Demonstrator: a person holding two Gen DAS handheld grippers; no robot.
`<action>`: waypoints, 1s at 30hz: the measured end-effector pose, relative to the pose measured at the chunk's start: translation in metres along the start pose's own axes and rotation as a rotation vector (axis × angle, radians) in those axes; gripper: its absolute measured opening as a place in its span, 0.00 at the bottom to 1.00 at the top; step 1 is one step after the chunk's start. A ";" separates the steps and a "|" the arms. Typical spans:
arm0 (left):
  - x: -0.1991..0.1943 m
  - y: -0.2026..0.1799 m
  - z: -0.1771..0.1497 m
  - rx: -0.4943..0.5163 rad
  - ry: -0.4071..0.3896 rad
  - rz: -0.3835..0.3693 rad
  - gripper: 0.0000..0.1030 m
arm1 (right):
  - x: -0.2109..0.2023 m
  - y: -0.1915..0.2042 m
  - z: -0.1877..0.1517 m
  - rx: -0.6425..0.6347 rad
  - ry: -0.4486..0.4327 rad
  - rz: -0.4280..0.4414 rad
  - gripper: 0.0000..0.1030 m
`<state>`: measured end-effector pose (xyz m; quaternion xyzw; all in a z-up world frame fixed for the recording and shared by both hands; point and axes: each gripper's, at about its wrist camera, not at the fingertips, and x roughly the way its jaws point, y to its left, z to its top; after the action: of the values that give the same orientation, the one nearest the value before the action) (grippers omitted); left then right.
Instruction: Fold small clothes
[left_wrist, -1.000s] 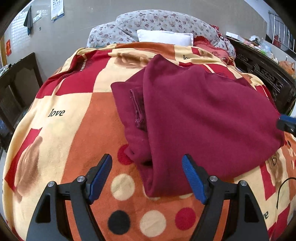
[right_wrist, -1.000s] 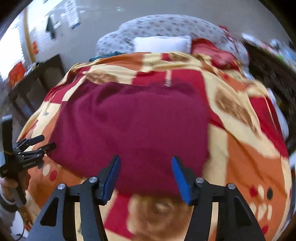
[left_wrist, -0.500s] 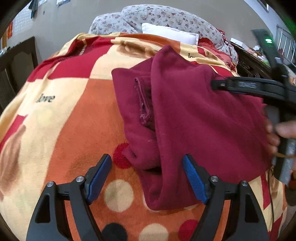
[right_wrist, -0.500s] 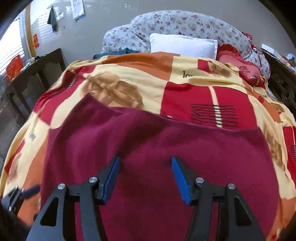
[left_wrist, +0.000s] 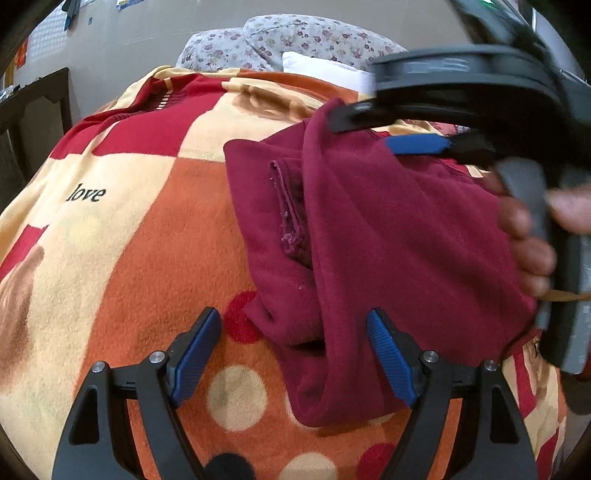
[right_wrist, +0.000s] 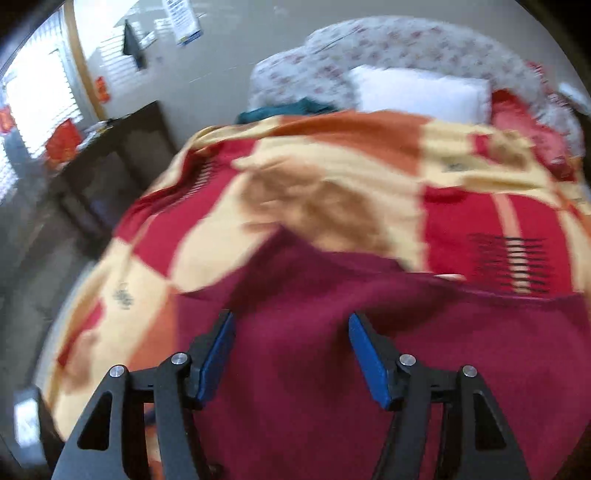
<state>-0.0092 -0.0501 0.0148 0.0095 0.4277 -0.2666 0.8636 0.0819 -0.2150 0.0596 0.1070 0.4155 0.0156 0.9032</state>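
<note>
A maroon fleece garment (left_wrist: 388, 229) lies folded on the patterned blanket (left_wrist: 147, 236), with a stitched seam showing along its left flap. My left gripper (left_wrist: 291, 354) stands open low over the garment's near left corner; its pads press on nothing. In the left wrist view my right gripper (left_wrist: 362, 131), held in a hand (left_wrist: 524, 236), reaches in from the right above the garment's far edge. The right wrist view is blurred: the right gripper (right_wrist: 293, 356) hovers over the maroon garment (right_wrist: 332, 387) near its far left corner. Its jaws are opening with only flat cloth beneath them.
Floral bedding (left_wrist: 295, 40) and a white pillow (right_wrist: 417, 92) lie at the head of the bed, beside a teal cloth (right_wrist: 288, 109) and a red cushion (right_wrist: 524, 125). Dark wooden furniture (right_wrist: 110, 162) stands left of the bed, under a bright window.
The right gripper has swept left across the garment and now looms into the left wrist view from the right. Its jaws have widened a little. The left gripper has edged closer to the near corner.
</note>
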 end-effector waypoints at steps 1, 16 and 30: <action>0.000 0.001 0.000 -0.005 0.000 -0.005 0.78 | 0.007 0.008 0.002 -0.017 0.006 -0.017 0.67; -0.004 0.018 0.002 -0.072 -0.018 -0.079 0.78 | 0.038 0.044 0.012 -0.130 0.053 -0.080 0.06; -0.012 0.028 0.004 -0.125 -0.073 -0.145 0.78 | 0.035 0.041 0.006 -0.078 0.037 0.151 0.49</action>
<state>0.0008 -0.0214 0.0202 -0.0854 0.4113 -0.3014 0.8560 0.1121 -0.1723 0.0457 0.1027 0.4221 0.1020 0.8949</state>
